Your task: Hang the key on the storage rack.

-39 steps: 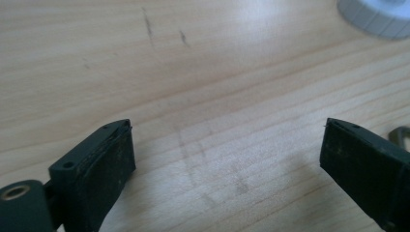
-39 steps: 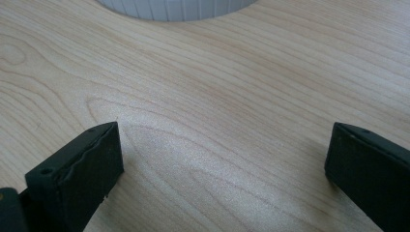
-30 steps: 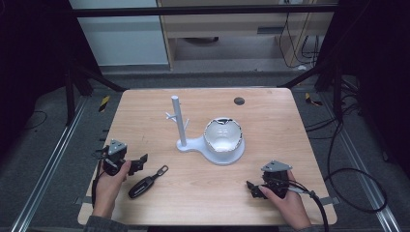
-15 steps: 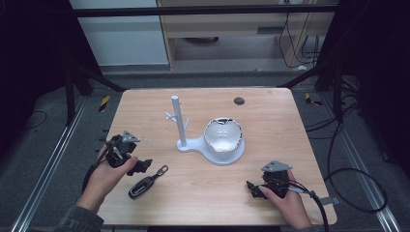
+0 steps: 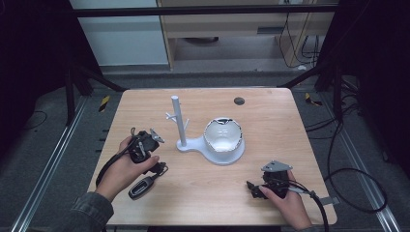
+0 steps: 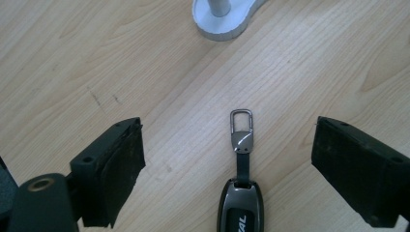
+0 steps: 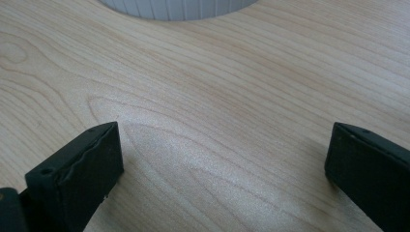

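Observation:
A dark car key fob (image 5: 141,188) with a short strap and a metal clasp lies on the wooden table (image 5: 270,121) near its front left. My left gripper (image 5: 153,162) hangs just above it, open. In the left gripper view the key fob (image 6: 240,212) and its clasp (image 6: 241,121) lie between the spread jaws of the left gripper (image 6: 232,145), untouched. My right gripper (image 5: 252,187) rests low at the front right, open. In the right gripper view the right gripper (image 7: 222,145) has only bare wood between its jaws.
A white stand (image 5: 178,121) with an upright pole and small pegs rises mid-table. Its base carries a white bowl (image 5: 222,136), and the base rim (image 7: 179,7) lies just beyond my right gripper. A small dark disc (image 5: 239,101) sits near the far edge.
My left gripper has moved from the table's left edge rightward and now points down over the key fob. The right gripper has stayed put.

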### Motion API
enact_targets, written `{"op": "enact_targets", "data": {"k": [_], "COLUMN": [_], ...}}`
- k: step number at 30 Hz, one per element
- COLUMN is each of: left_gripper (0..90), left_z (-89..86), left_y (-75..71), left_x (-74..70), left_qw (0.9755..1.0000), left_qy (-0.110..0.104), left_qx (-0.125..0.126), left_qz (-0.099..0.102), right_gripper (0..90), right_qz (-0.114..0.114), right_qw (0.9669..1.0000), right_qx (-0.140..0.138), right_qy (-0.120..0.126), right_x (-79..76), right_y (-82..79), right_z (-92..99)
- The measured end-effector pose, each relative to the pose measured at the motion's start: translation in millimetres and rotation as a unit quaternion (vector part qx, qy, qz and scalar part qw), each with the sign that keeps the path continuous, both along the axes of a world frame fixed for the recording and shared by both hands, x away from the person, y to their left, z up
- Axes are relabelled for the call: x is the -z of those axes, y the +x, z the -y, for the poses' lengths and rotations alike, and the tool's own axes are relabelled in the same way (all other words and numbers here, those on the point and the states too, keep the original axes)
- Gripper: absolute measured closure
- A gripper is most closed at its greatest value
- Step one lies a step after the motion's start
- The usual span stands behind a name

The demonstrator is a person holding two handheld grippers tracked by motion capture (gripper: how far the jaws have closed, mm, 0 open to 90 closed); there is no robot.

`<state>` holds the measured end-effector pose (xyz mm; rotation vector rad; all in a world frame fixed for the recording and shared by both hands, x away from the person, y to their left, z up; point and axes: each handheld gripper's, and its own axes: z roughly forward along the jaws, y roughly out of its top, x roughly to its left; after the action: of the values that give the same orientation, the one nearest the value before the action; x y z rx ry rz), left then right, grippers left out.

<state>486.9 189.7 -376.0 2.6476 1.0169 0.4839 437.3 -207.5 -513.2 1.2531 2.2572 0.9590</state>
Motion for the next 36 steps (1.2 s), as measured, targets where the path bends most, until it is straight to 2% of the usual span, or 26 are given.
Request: {"op": "enact_targets", "data": {"k": [2, 5, 6, 8, 10, 11, 13, 15, 16, 17, 20, 22, 23, 24, 26, 30, 32, 36], "left_gripper": [7.8, 5.9, 4.4, 4.3, 3.8, 4.8, 5.3, 4.8, 4.8, 4.8, 5.5, 5.4, 5.4, 5.5, 7.1, 11.8, 14.0, 17.8], "left_z": [3.2, 5.1, 5.1, 4.4, 2.6, 0.4, -0.5, -1.5, -1.5, -1.5, -0.8, 0.3, 1.9, 1.9, 4.7, 5.4, 7.6, 10.2], "left_y": [1.8, 1.3, 1.2, 1.9, 1.7, 2.5, 3.5, 5.7, 5.7, 6.4, 8.5, 9.8, 10.0, 10.0, 8.5, 9.8, 11.9, 13.1], "left_x": [2.9, 6.4, 7.0, 6.0, 4.6, 5.3, 6.6, 15.0, 15.0, 19.1, 29.6, 33.5, 36.4, 36.4, 39.8, 42.0, 46.4, 50.4], "left_qw": [0.9999, 0.9994, 0.9993, 0.9992, 0.9994, 0.9997, 0.9997, 0.9998, 0.9998, 0.9997, 0.9986, 0.9982, 0.9973, 0.9973, 0.9961, 0.9949, 0.9932, 0.9913], "left_qy": [0.01, 0.019, 0.021, 0.033, 0.022, 0.015, 0.014, 0.002, 0.002, 0.003, 0.009, 0.015, 0.027, 0.027, 0.039, 0.04, 0.044, 0.05], "left_qx": [0.001, 0.021, 0.025, 0.022, 0.023, 0.022, 0.02, 0.008, 0.008, 0.009, 0.016, 0.014, 0.021, 0.021, 0.037, 0.037, 0.036, 0.036], "left_qz": [-0.011, -0.02, -0.016, 0.006, 0.011, 0.002, -0.001, -0.016, -0.016, -0.025, -0.051, -0.057, -0.064, -0.064, -0.07, -0.084, -0.102, -0.116], "right_gripper": [0.4, 0.4, 0.4, 0.5, 0.5, 0.5, 0.5, 0.4, 0.4, 0.4, 0.4, 0.5, 0.5, 0.5, 0.4, 0.5, 0.5, 0.5], "right_qz": [0.0, 0.0, 0.0, 0.0, -0.001, 0.0, 0.0, 0.0, 0.0, 0.0, 0.001, 0.0, 0.0, 0.001, 0.0, 0.001, 0.001, 0.001], "right_qw": [1.0, 1.0, 1.0, 1.0, 1.0, 1.0, 1.0, 1.0, 1.0, 1.0, 1.0, 1.0, 1.0, 1.0, 1.0, 1.0, 1.0, 1.0], "right_qx": [0.0, 0.0, 0.0, 0.0, 0.001, 0.0, 0.0, 0.0, 0.0, 0.0, 0.001, 0.003, 0.004, 0.005, 0.005, 0.005, 0.005, 0.005], "right_qy": [0.0, 0.0, 0.0, 0.0, 0.001, 0.0, 0.0, 0.0, 0.0, 0.0, 0.0, 0.0, -0.001, -0.002, 0.0, -0.001, -0.001, -0.001], "right_x": [0.0, 0.0, 0.0, 0.0, 0.0, 0.0, 0.0, 0.0, 0.0, 0.0, 0.0, 0.0, 0.1, 0.3, 0.1, 0.2, 0.2, 0.2], "right_y": [0.0, 0.0, 0.0, 0.0, -0.2, 0.0, 0.0, 0.0, 0.0, 0.0, 0.0, -0.4, -0.5, -0.5, -0.7, -0.6, -0.6, -0.6], "right_z": [0.0, 0.0, 0.1, 0.1, -0.1, 0.0, 0.1, 0.1, 0.1, 0.1, 0.0, -0.3, -0.3, -0.4, -0.4, -0.4, -0.4, -0.4]}}
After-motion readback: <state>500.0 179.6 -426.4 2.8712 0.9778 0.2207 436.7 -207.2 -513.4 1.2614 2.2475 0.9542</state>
